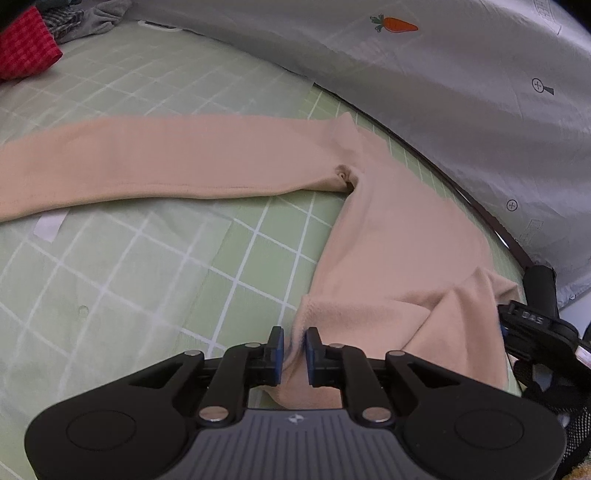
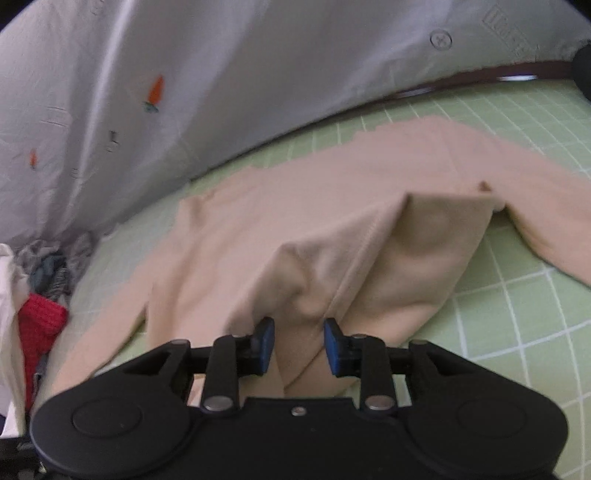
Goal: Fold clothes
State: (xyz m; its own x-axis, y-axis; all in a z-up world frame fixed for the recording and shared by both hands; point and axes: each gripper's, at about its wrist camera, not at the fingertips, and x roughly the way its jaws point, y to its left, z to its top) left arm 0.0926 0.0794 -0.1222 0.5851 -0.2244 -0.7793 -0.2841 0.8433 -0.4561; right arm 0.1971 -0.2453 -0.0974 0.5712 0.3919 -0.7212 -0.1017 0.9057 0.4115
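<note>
1. The left gripper (image 1: 294, 345) has matte black linkage arms, silver round pivot pins and blue pads (image 1: 279, 350) on black fingers.
2. Behind its fingers sits a grey ribbed plate with a small white logo, flanked by round black discs.
3. The right gripper (image 2: 299, 341) matches: black body, silver pins, blue pads (image 2: 266, 345), one small centre screw.

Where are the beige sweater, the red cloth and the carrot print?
beige sweater (image 1: 399, 236): left wrist view, on its body panel.
red cloth (image 1: 26, 44): left wrist view, on its checked face at top left.
carrot print (image 1: 400, 25): left wrist view, on the orange root.
</note>
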